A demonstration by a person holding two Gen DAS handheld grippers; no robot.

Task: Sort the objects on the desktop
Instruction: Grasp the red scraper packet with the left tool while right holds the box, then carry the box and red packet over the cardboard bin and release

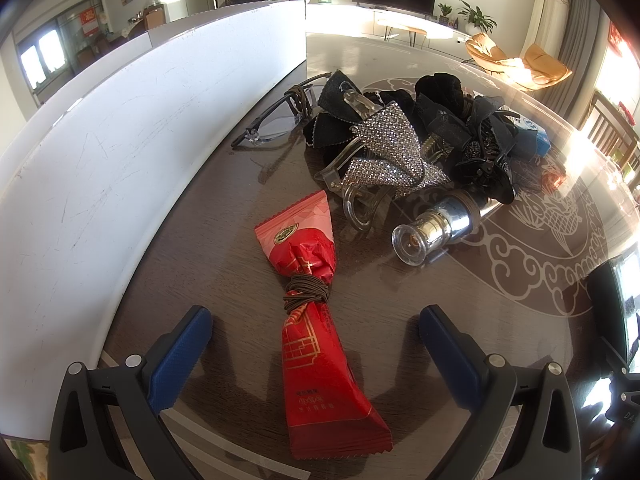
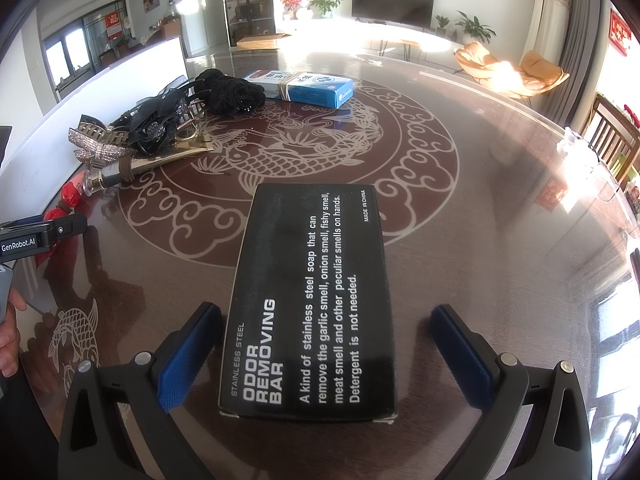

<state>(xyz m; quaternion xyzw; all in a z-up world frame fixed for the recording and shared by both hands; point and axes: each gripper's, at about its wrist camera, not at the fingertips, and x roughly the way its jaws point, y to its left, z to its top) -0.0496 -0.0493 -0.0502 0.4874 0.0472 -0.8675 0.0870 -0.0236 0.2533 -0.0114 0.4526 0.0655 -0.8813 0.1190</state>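
Between each spread tool, left (image 1: 316,332) and right (image 2: 326,332), one item: red packet (image 1: 320,344), black box (image 2: 316,300).

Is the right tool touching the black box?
Apart. The right wrist view shows the open tool with table visible between each finger and the black box.

A dark television (image 2: 393,1) stood at twelve o'clock, two tan chairs (image 2: 508,70) at two, a white board (image 1: 132,128) at ten

The snack packet (image 1: 316,316) lies before the hair-accessory pile (image 1: 404,144), beside the board (image 1: 132,152).
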